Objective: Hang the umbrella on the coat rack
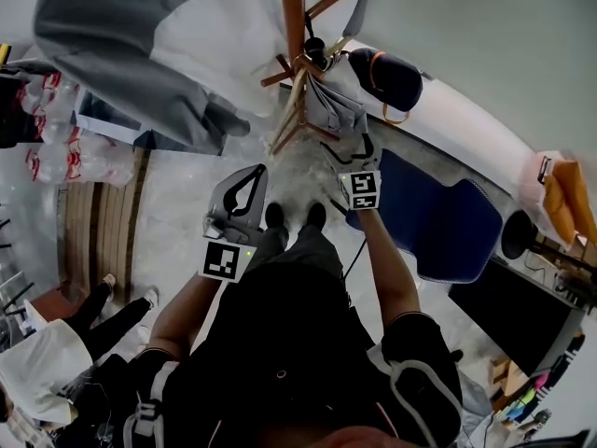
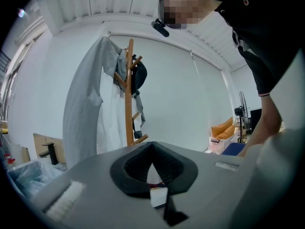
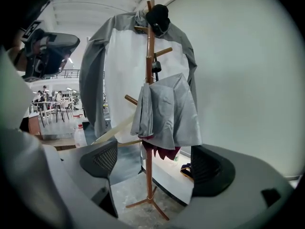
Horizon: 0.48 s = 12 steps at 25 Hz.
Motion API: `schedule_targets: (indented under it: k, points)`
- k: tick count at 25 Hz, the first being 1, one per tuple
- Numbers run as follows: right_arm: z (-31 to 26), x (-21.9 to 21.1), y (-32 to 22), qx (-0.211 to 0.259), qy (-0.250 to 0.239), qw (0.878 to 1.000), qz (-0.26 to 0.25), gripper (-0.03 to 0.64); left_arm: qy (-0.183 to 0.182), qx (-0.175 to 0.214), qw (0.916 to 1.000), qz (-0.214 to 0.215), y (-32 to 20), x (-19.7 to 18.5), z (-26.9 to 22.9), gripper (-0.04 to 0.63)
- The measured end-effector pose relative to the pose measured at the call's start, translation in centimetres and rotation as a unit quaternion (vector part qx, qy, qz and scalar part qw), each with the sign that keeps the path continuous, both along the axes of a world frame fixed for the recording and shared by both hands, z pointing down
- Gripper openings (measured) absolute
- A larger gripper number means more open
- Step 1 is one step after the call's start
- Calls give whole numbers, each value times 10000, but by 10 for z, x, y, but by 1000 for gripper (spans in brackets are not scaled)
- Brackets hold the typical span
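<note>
The grey folded umbrella [image 3: 167, 111] hangs from a peg on the wooden coat rack [image 3: 150, 75], its dark red lining showing at the bottom. My right gripper [image 3: 155, 163] stands open a short way in front of it, with nothing between its fingers. From the head view the umbrella [image 1: 331, 105] hangs against the rack [image 1: 291, 17], just beyond the right gripper [image 1: 359, 152]. The left gripper [image 1: 244, 194] is held lower and to the left, shut and empty. In its own view the left gripper [image 2: 152, 146] has its jaws together, and the rack [image 2: 128, 99] stands well ahead.
A grey and white jacket [image 3: 107, 75] and a black cap [image 3: 158, 14] also hang on the rack. A dark bag [image 1: 387, 77] and a blue chair [image 1: 438, 217] sit to the right along the wall. Water bottles [image 1: 75, 157] are stacked at left. A person [image 1: 93, 311] stands at lower left.
</note>
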State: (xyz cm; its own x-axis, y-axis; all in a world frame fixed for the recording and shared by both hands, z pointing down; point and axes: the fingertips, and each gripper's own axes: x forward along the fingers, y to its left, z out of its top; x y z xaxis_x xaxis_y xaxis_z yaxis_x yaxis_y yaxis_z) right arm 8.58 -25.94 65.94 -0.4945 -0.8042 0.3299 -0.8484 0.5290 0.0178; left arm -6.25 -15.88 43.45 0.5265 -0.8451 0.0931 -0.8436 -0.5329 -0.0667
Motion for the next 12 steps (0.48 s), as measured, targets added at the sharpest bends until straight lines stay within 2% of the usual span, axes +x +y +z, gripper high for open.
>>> schedule_targets:
  k: [6,11,12]
  points:
    - [-4,20,8,7,136,9997,192,479,19,55,10000,67,-1,2,-2,0]
    - [-25,26,19,184,145,9996,177,443,25,98,9999,137,0,4,-3,0]
    - [-29,27,21,221,139,9995,156,419,28,106,9998,150,0,5,-4,0]
